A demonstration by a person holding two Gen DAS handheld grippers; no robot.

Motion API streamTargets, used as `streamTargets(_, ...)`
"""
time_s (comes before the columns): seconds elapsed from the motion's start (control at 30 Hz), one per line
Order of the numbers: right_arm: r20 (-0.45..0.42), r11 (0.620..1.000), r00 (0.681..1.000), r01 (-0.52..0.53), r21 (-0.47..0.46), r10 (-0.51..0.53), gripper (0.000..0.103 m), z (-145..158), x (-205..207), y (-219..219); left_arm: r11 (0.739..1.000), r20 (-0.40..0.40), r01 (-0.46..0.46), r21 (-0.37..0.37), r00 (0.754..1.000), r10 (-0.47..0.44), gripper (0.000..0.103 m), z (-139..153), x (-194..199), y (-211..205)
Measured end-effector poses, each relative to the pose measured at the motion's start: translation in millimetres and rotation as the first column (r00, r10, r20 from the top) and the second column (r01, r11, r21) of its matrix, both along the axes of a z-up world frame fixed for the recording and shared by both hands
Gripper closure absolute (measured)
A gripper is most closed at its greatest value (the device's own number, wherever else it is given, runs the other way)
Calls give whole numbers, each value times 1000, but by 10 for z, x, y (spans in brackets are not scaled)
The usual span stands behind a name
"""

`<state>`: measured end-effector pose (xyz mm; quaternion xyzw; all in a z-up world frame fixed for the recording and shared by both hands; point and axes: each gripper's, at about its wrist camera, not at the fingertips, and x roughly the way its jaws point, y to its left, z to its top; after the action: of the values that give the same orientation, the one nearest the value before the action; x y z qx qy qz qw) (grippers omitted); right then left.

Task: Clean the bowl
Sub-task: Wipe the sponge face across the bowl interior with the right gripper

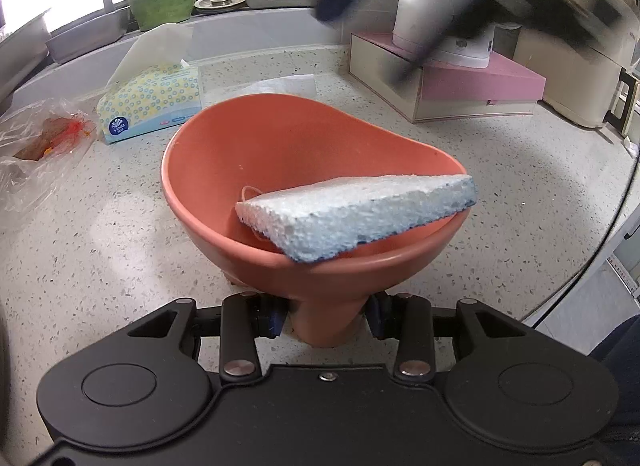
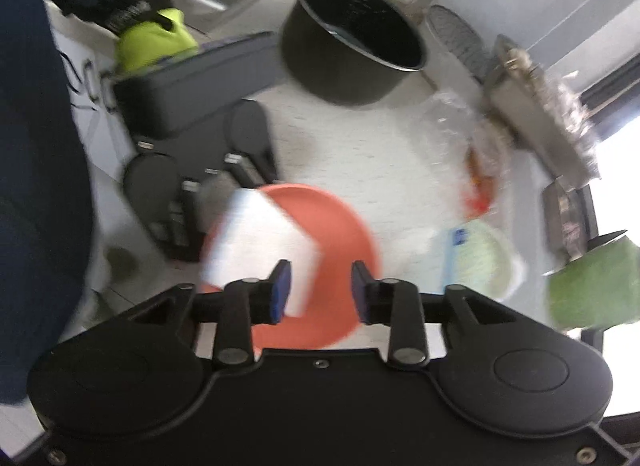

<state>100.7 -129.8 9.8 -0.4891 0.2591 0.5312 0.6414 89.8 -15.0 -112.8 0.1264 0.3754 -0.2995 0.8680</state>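
Observation:
An orange bowl (image 1: 288,153) sits tilted in my left gripper (image 1: 326,318), which is shut on its foot. A white sponge with a blue underside (image 1: 352,211) lies across the bowl's near rim, one end inside. In the right wrist view my right gripper (image 2: 320,290) is open and empty, hovering above the bowl (image 2: 340,266) and the sponge (image 2: 260,238); the view is blurred. The right gripper shows blurred in the left wrist view (image 1: 460,5), high above the bowl. The left gripper appears in the right wrist view (image 2: 192,169).
A speckled countertop (image 1: 100,234) holds a tissue pack (image 1: 152,101), a plastic bag (image 1: 36,145), a pink box (image 1: 460,81) and metal trays by the window. The right wrist view shows a black pot (image 2: 352,45), a sink and a green vase (image 2: 592,286).

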Motion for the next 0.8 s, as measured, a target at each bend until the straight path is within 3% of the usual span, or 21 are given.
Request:
streamTargets(0.03, -10, 1000, 1000, -10, -8, 10, 33, -33, -34, 3, 1000, 0, 1, 1, 1000, -1, 65, 0, 1, 0)
streamTargets(0.07, -14, 1000, 1000, -21, -18, 21, 32, -78, -70, 11, 1000, 0, 3, 2, 1000, -3, 65, 1, 3, 0)
streamTargets(0.27, -6, 998, 999, -37, -43, 36, 30, -411, -105, 167, 1000, -3, 16, 9, 1000, -16, 65, 0, 11, 1)
streamTargets(0.3, -15, 999, 999, -31, -40, 30, 32, -439, -79, 193, 1000, -4, 16, 9, 1000, -16, 65, -1, 11, 2)
streamTargets(0.33, -35, 999, 999, -26, -33, 24, 51, -438, -59, 203, 1000, -4, 15, 9, 1000, -15, 64, 0, 12, 3)
streamTargets(0.43, -49, 999, 998, -39, -16, 38, 66, -387, -89, 183, 1000, -5, 11, 9, 1000, -11, 63, 0, 15, 5)
streamTargets(0.7, -14, 996, 996, -83, -19, 82, 91, -142, -253, -12, 1000, -3, 19, 14, 1000, -19, 63, -1, 29, -20)
streamTargets(0.8, -8, 996, 996, -85, -21, 85, 92, -12, -245, -37, 1000, -6, 22, 12, 1000, -22, 64, -1, 36, -13)
